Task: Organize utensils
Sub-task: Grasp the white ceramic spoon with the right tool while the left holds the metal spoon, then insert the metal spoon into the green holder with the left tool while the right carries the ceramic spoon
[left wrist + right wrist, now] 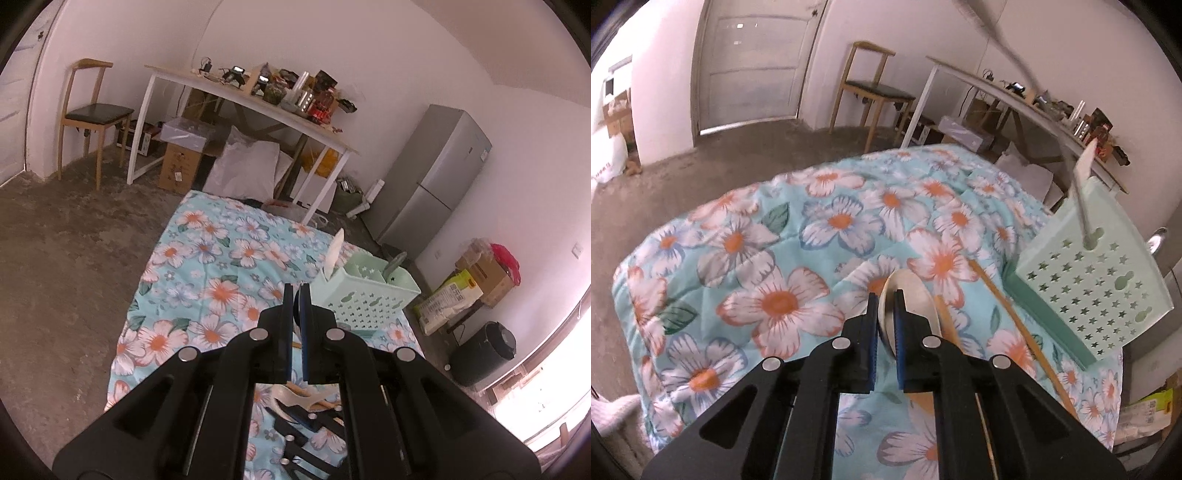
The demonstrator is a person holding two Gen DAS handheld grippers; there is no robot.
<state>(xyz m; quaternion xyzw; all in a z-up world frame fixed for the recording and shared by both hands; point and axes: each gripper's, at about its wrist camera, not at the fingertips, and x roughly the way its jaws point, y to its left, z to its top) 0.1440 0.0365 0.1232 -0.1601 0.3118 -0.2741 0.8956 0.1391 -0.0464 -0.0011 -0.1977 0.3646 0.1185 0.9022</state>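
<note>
Roughly halfway: the basket already holds a pale spatula and a grey utensil. The right claw pinches a white spoon on the quilt; chopsticks remain beside it. The left claw is nearly pressed together (on sth dark, unclear).

A floral quilt is covering the floor and carrying a pale green perforated utensil basket at its right side, two wooden chopsticks lying just beside the basket, and a white spoon resting near them.
</note>
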